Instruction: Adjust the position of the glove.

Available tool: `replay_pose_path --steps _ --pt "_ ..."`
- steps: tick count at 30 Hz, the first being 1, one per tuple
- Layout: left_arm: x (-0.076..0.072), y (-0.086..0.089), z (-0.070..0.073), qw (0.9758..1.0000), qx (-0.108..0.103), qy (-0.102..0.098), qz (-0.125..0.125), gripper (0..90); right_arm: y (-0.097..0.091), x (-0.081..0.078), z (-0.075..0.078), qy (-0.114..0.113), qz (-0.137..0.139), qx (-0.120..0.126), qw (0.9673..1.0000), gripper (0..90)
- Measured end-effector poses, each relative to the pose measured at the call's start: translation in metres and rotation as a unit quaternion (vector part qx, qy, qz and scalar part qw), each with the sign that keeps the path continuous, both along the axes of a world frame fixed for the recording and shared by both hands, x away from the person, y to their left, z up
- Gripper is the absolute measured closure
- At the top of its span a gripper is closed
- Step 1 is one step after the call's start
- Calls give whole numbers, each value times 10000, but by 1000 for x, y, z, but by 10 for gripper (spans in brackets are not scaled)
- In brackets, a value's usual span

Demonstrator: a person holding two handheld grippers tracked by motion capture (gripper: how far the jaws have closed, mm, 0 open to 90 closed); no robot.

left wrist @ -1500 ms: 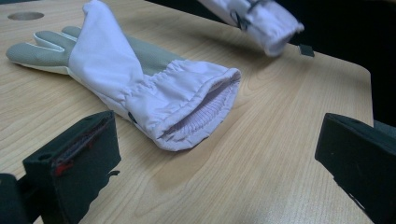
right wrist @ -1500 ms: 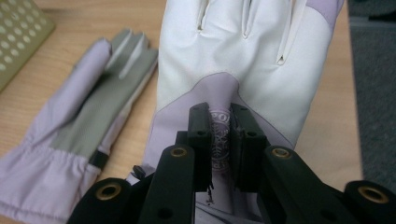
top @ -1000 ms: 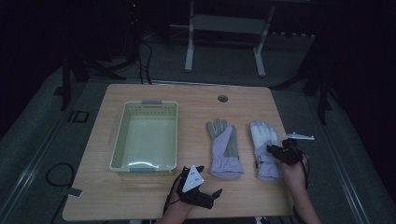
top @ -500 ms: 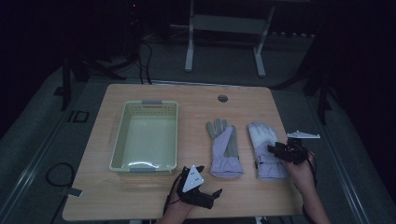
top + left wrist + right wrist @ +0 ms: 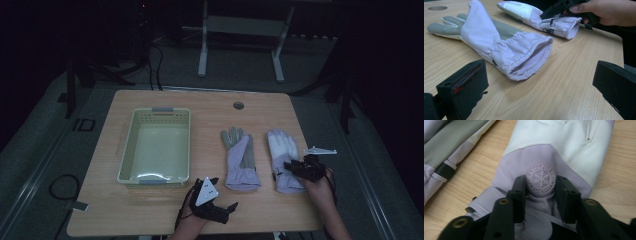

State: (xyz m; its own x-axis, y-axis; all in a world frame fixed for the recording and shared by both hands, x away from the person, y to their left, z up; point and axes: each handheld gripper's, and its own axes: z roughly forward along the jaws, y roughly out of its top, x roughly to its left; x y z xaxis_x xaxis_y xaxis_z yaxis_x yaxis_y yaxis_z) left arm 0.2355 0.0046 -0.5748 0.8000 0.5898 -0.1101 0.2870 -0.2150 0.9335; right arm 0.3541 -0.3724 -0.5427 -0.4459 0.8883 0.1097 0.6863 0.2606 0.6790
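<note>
Two lilac-and-grey gloves lie side by side on the wooden table (image 5: 200,105), fingers pointing away. On the right glove (image 5: 280,147) (image 5: 554,142) (image 5: 536,17) sits my right gripper (image 5: 296,169) (image 5: 540,192) (image 5: 556,7). Its jaws have just been closing and now pinch bunched fabric at the round snowflake badge (image 5: 540,179) near the cuff. My left gripper (image 5: 225,194) (image 5: 541,85) rests open near the table's front edge, its jaws wide apart with nothing between them. They point at the cuff of the left glove (image 5: 240,157) (image 5: 499,42) (image 5: 451,137).
A pale green plastic basket (image 5: 155,111) with nothing in it stands on the left half of the table. A round cable hole (image 5: 238,105) sits near the far edge. Dark floor, cables and a metal stand surround the table.
My right hand has edged slightly over the right glove's cuff. The left gripper and both gloves have stayed put.
</note>
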Motion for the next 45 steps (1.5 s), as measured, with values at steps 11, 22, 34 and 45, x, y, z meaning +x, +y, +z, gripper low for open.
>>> replay_pose_path --steps 11,22,34,45 --pt "0 0 0 10000 -1 8 2 1 -1 -2 23 76 -110 136 9998 813" --pt "0 0 0 10000 -9 13 19 1 -2 -11 78 -298 -167 218 9992 814" --pt "0 0 0 10000 0 -5 14 1 32 -19 133 -741 -161 248 9968 812" --pt "0 0 0 10000 5 -22 6 1 80 -17 140 -686 236 353 9967 809"
